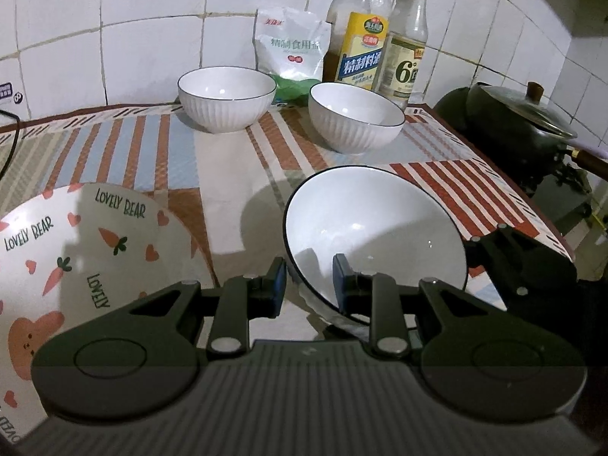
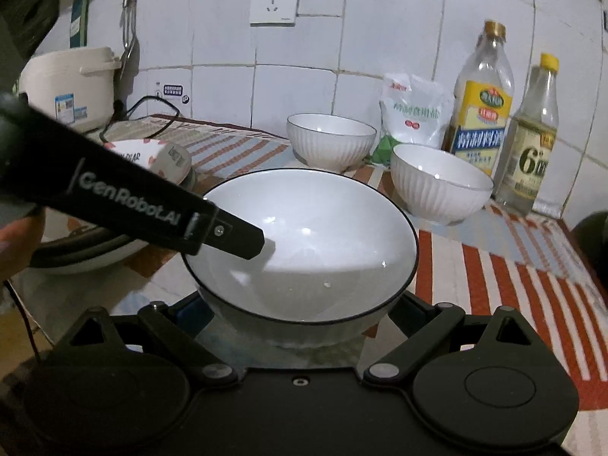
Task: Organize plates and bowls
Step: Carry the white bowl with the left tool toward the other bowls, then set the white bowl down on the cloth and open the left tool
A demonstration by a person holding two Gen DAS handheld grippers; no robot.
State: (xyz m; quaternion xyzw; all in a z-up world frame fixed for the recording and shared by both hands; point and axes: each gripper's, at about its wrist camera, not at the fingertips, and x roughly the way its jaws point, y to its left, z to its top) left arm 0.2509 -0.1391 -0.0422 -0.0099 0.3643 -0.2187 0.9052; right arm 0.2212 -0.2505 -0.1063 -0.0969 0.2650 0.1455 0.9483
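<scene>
At the far left of the worktop [image 1: 228, 174] lies the "Lovely Bear" plate [image 1: 76, 250]. Just right of it, the left hand-held gripper [image 1: 308, 285] pinches the near rim of the large black-rimmed bowl [image 1: 376, 228], one blue pad inside, the other outside, and the bowl sits tilted. In the right wrist view, the right hand-held gripper [image 2: 300, 313] spreads wide around that bowl's base; I cannot tell whether its fingers touch. Behind stand two ribbed bowls [image 1: 227, 97] [image 1: 355, 116], with a salt bag [image 1: 290, 45] and two bottles [image 1: 361, 34] against the tiled wall.
</scene>
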